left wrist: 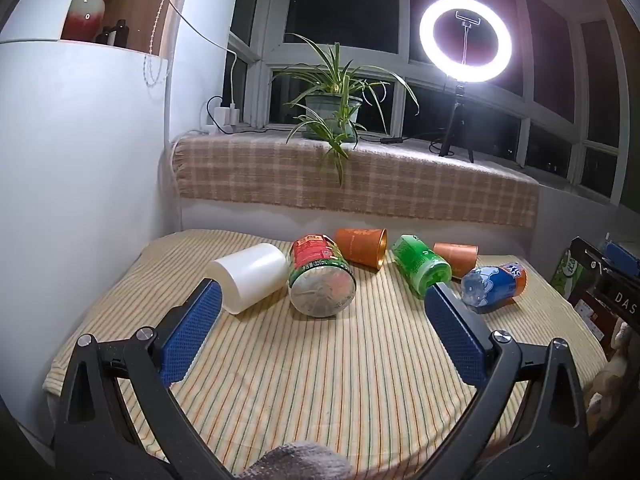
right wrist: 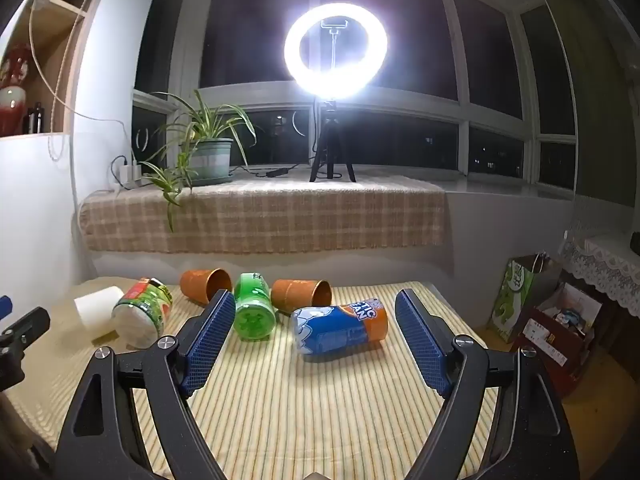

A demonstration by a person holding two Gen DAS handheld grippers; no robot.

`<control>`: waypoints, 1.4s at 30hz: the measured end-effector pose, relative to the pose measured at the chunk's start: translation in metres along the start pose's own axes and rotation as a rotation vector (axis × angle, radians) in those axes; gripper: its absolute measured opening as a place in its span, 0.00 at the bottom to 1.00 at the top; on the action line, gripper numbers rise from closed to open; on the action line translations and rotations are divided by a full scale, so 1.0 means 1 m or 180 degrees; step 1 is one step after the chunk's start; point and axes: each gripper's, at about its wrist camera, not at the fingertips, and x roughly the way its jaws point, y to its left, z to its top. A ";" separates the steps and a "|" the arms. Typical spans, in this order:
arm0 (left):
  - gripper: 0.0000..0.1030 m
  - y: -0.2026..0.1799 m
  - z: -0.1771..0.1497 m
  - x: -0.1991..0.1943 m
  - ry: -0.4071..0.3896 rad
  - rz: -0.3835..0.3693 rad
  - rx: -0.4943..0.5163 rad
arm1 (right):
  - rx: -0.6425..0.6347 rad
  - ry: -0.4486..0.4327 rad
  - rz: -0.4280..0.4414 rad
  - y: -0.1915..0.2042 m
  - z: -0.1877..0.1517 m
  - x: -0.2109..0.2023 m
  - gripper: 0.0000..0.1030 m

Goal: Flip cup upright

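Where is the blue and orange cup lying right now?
The blue and orange cup lies on its side at the right end of the row, on the striped tablecloth, just in front of an orange cup.

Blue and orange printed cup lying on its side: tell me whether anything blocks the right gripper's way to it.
Nothing visible does. The blue and orange printed cup lies straight ahead of the open right gripper, with only bare striped tablecloth between. The nearest neighbours, the green plastic cup and an orange paper cup, lie left and behind.

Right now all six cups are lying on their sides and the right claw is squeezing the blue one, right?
Not quite: the right claw is open and empty, short of the blue cup, as the right wrist view shows. All six cups do lie on their sides.
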 end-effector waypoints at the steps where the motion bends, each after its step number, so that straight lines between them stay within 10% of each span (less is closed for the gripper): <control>1: 1.00 0.000 0.000 0.000 -0.0019 0.0002 0.0001 | 0.0001 -0.0002 -0.0003 0.000 0.000 0.000 0.80; 42: 1.00 -0.014 0.017 0.002 -0.0030 0.0037 0.0165 | 0.0099 0.0031 0.0129 -0.008 0.008 -0.001 0.80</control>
